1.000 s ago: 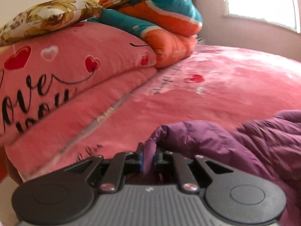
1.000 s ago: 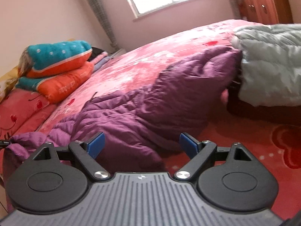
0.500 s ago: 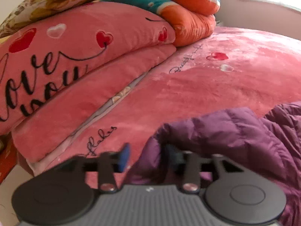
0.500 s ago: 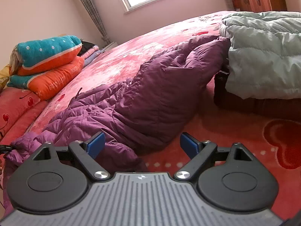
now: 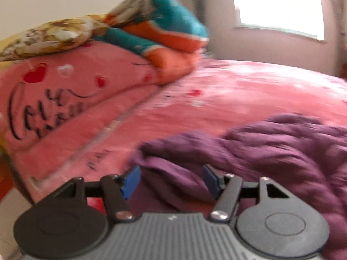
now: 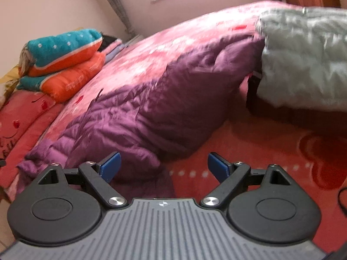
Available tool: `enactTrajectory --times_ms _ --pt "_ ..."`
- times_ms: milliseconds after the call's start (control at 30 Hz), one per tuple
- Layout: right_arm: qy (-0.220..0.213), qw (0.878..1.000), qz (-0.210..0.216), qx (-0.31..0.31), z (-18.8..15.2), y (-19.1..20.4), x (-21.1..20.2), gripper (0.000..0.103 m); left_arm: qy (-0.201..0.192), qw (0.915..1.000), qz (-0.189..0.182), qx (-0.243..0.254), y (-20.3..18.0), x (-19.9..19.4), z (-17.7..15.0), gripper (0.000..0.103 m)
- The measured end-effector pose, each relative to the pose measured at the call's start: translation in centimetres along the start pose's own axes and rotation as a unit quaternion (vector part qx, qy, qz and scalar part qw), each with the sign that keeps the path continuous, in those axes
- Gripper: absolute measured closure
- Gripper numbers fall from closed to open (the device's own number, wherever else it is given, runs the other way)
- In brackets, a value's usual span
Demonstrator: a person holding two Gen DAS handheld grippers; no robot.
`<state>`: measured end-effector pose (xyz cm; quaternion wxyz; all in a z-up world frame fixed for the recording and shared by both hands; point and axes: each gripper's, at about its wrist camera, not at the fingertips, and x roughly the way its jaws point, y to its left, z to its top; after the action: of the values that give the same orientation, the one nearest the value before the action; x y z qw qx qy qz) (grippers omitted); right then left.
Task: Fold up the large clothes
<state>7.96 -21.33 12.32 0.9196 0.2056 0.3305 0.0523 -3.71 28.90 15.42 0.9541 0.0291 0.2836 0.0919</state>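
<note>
The left gripper (image 5: 171,179) tilts downward, its 2 blue pads (image 5: 130,181) standing apart and the jaws opening; purple fabric shows in the gap, but neither pad presses on it. The view from this gripper is blurred. The right gripper (image 6: 164,166) also tilts downward, its 2 blue pads (image 6: 111,165) spread wide with nothing gripped between them. No hand or sleeve of the person shows in either view.
</note>
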Motion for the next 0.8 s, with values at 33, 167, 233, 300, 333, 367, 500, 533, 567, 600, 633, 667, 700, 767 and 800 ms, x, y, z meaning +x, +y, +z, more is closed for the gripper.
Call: enactTrajectory --times_ms 33,167,233,300,333,367,500,533,567,600,633,667,700,767,800 --pt "0.008 1.0 0.005 0.0 -0.2 -0.1 -0.1 0.0 0.001 0.9998 -0.018 0.002 -1.2 -0.8 -0.5 0.039" --pt "0.025 1.0 0.01 -0.007 -1.0 -0.2 -1.0 0.0 0.005 0.9964 -0.084 0.011 -5.7 -3.1 -2.8 0.039" --pt "0.032 0.999 0.017 -0.005 -1.3 -0.2 -1.5 0.0 0.0 0.9952 -0.097 0.014 -7.6 -4.2 -3.9 0.039" --pt "0.028 0.999 0.012 -0.009 -1.7 0.0 -2.1 0.0 0.015 0.9926 -0.121 -0.001 -9.1 -4.5 -4.9 0.039" --pt "0.027 1.0 0.012 -0.01 -2.0 0.1 -2.4 0.0 0.023 0.9911 -0.131 -0.008 -9.8 -4.6 -5.4 0.039" --pt "0.028 0.999 0.013 -0.013 -2.4 0.2 -2.7 0.0 0.026 0.9905 -0.134 -0.015 -10.2 -4.7 -5.7 0.039" --pt "0.033 0.999 -0.019 -0.031 -4.1 0.8 -3.8 0.0 0.053 0.9848 -0.148 -0.073 -11.6 -4.6 -7.5 0.039" --pt "0.041 0.999 -0.018 -0.023 -4.4 0.7 -4.0 0.0 0.061 0.9843 -0.141 -0.087 -11.8 -4.5 -8.0 0.039" --pt "0.051 0.999 -0.016 -0.009 -4.8 0.4 -4.2 0.0 0.067 0.9835 -0.136 -0.099 -12.0 -4.6 -8.6 0.039" --pt "0.058 0.998 -0.018 0.004 -5.0 0.2 -4.3 0.0 0.075 0.9818 -0.132 -0.113 -11.9 -4.5 -9.1 0.039" --pt "0.066 0.997 -0.023 0.018 -5.3 -0.1 -4.5 0.0 0.081 0.9807 -0.128 -0.124 -11.5 -4.4 -9.4 0.039" --pt "0.074 0.997 -0.026 0.028 -5.6 -0.4 -4.7 0.0 0.083 0.9806 -0.116 -0.134 -11.1 -4.4 -10.0 0.039" --pt "0.082 0.996 -0.028 0.034 -5.8 -0.7 -4.9 0.0 0.084 0.9805 -0.105 -0.143 -10.7 -4.3 -10.3 0.039" --pt "0.091 0.995 -0.022 0.046 -6.2 -1.1 -5.4 0.0 0.089 0.978 -0.093 -0.165 -9.7 -4.1 -11.1 0.039" --pt "0.095 0.994 -0.014 0.053 -6.4 -1.3 -5.6 0.0 0.092 0.9768 -0.09 -0.171 -9.5 -3.9 -11.5 0.039"
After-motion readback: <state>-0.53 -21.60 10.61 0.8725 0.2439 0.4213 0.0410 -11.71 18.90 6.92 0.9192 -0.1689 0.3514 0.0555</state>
